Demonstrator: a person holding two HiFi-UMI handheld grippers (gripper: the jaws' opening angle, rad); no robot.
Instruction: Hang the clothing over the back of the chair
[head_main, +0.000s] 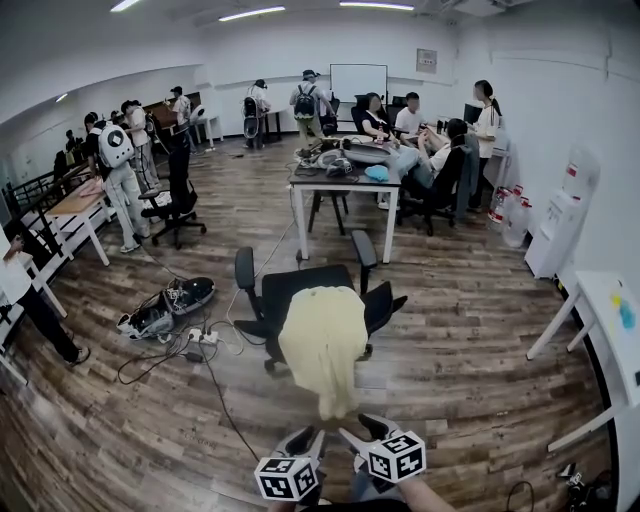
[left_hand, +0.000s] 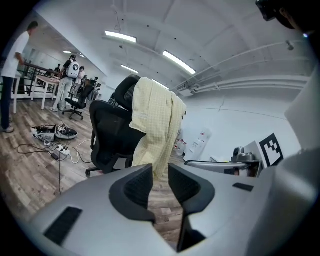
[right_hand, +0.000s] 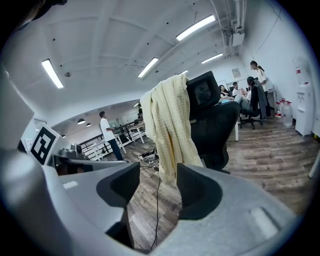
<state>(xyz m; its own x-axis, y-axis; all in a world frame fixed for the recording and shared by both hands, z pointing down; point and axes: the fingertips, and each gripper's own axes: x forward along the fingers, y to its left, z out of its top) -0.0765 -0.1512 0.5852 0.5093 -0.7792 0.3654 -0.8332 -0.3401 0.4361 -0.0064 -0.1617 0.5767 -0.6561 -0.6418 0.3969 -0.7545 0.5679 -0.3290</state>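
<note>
A pale yellow checked garment (head_main: 322, 345) hangs draped over the back of a black office chair (head_main: 275, 290) in the middle of the room. Both grippers are low at the head view's bottom edge, just short of the garment's lower end. My left gripper (head_main: 302, 440) and right gripper (head_main: 358, 432) stand side by side, each with its marker cube behind. In the left gripper view the garment (left_hand: 155, 125) hangs ahead of the jaws of the left gripper (left_hand: 160, 172), which stand apart with nothing between them. In the right gripper view the right gripper (right_hand: 158, 172) also stands apart from the garment (right_hand: 170, 125), empty.
A power strip with loose cables (head_main: 200, 340) and a dark bag (head_main: 165, 308) lie on the wooden floor left of the chair. A cluttered desk (head_main: 340, 180) stands behind it. A white table (head_main: 600, 300) and water dispenser (head_main: 560, 225) are at the right. Several people stand around.
</note>
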